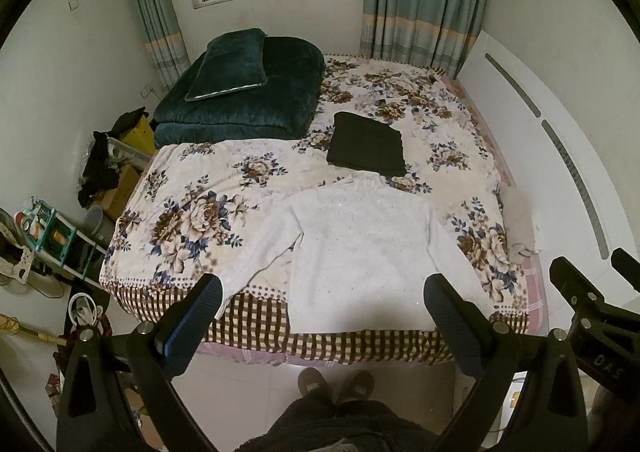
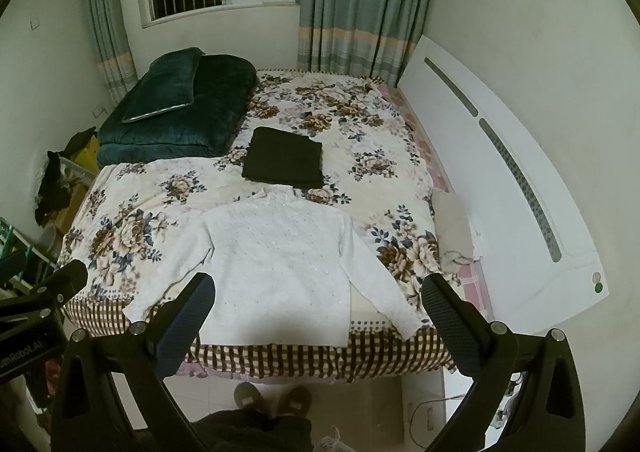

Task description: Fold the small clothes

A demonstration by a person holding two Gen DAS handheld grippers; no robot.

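A small white knitted sweater [image 1: 360, 244] [image 2: 280, 252] lies flat on the near end of the bed, hem at the front edge, both sleeves spread outward. Behind it rests a folded dark garment [image 1: 366, 144] [image 2: 284, 158]. My left gripper [image 1: 322, 292] hangs open above the bed's front edge, fingers wide apart and empty, framing the sweater's lower part. My right gripper [image 2: 318, 292] is open and empty too, held in the same way over the hem. Neither touches the cloth.
The bed wears a floral sheet [image 1: 200, 212] with a checked border. A dark green folded quilt and pillow [image 1: 240, 92] fill the far left corner. A beige cloth [image 2: 454, 236] lies at the right edge by the white headboard [image 2: 500, 192]. The person's slippered feet [image 1: 336, 384] stand on the tiled floor. Clutter lines the left wall.
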